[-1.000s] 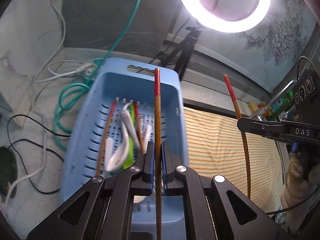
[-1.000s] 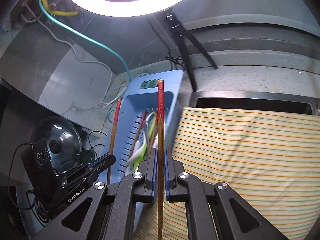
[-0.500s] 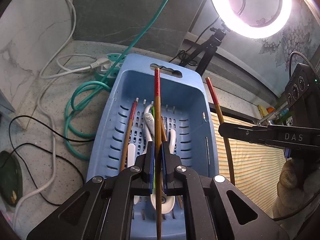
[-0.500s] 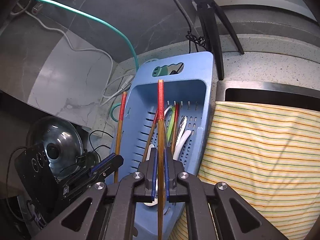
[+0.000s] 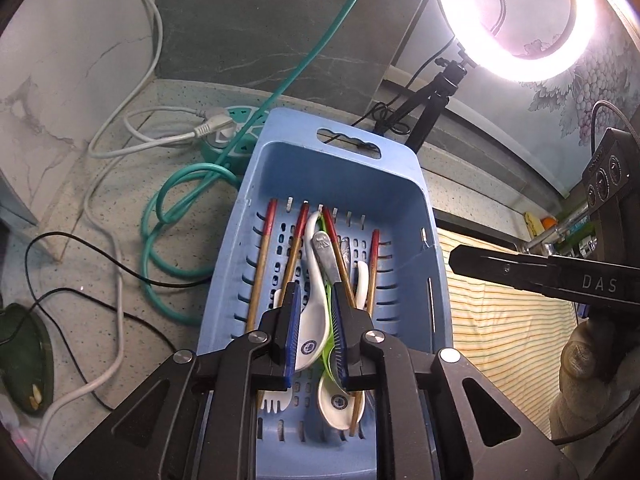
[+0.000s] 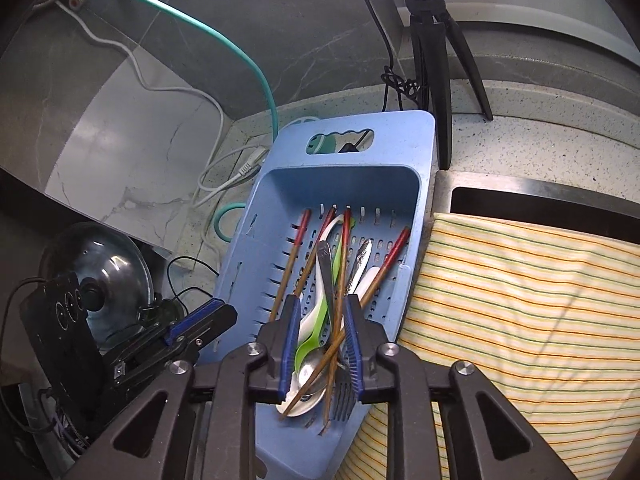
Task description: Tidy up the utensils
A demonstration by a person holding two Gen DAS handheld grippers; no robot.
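The left gripper [image 5: 314, 320] is held with its blue-padded fingers [image 5: 291, 320] parted and nothing between them, above the near half of the slotted light-blue plastic basket [image 5: 404, 184]. The right gripper [image 6: 320, 336] is likewise spread and empty, over the same basket [image 6: 400, 148]. In the basket four red-tipped wooden chopsticks [image 5: 262, 256] are laid lengthwise, two crossing over the other utensils. Among them a white ceramic spoon [image 5: 314, 304], a lime-green plastic spoon [image 6: 316, 320], a metal spoon [image 6: 326, 268] and a dark fork [image 6: 342, 396] are piled. The basket is set on a speckled stone counter [image 5: 120, 216], just beside a yellow striped cloth [image 6: 520, 288]. A coiled teal cable [image 5: 168, 216] is seen left of the basket, and a lit ring lamp [image 5: 516, 20] on a black tripod [image 6: 430, 52] behind it.
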